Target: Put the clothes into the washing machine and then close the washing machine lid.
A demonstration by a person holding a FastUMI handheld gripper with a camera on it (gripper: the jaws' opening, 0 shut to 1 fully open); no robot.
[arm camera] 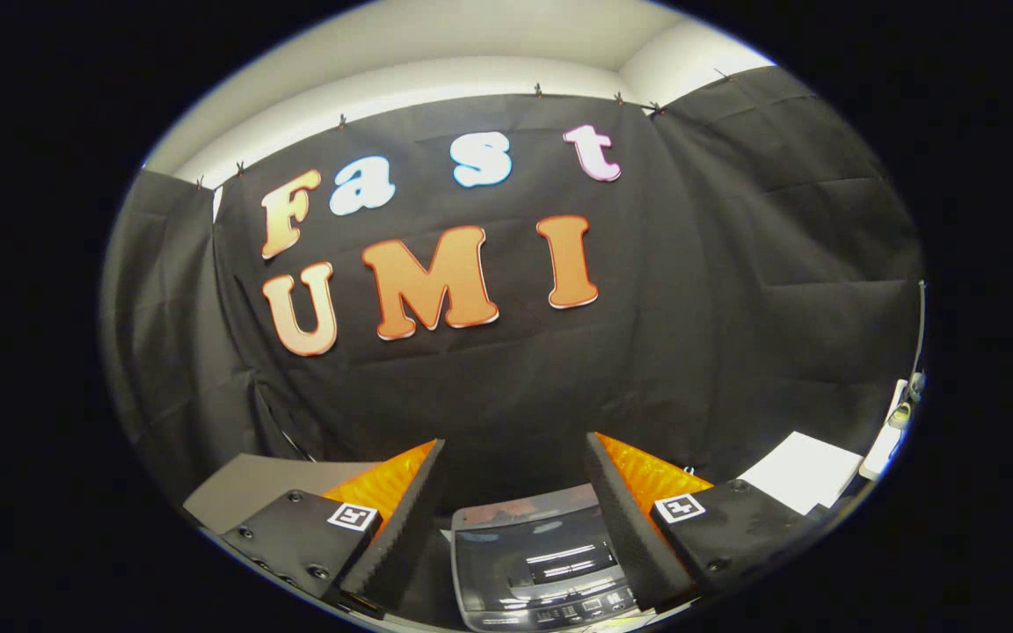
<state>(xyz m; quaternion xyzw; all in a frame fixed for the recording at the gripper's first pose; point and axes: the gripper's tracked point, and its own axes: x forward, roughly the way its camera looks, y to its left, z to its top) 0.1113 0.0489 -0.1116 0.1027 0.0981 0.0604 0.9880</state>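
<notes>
My gripper (513, 457) is open, its two fingers spread wide with nothing between them. It is held high and looks toward the booth's black cloth wall. Below, seen in the gap between the fingers, is the washing machine (535, 563): its clear, glossy lid lies flat and reflects the lights, with a row of control buttons along its near edge. No clothes can be made out from here.
A grey table surface (251, 488) lies to the left behind the left finger. To the right, a white flat sheet or board (801, 470) and a white fixture (889, 435) stand near the cloth wall.
</notes>
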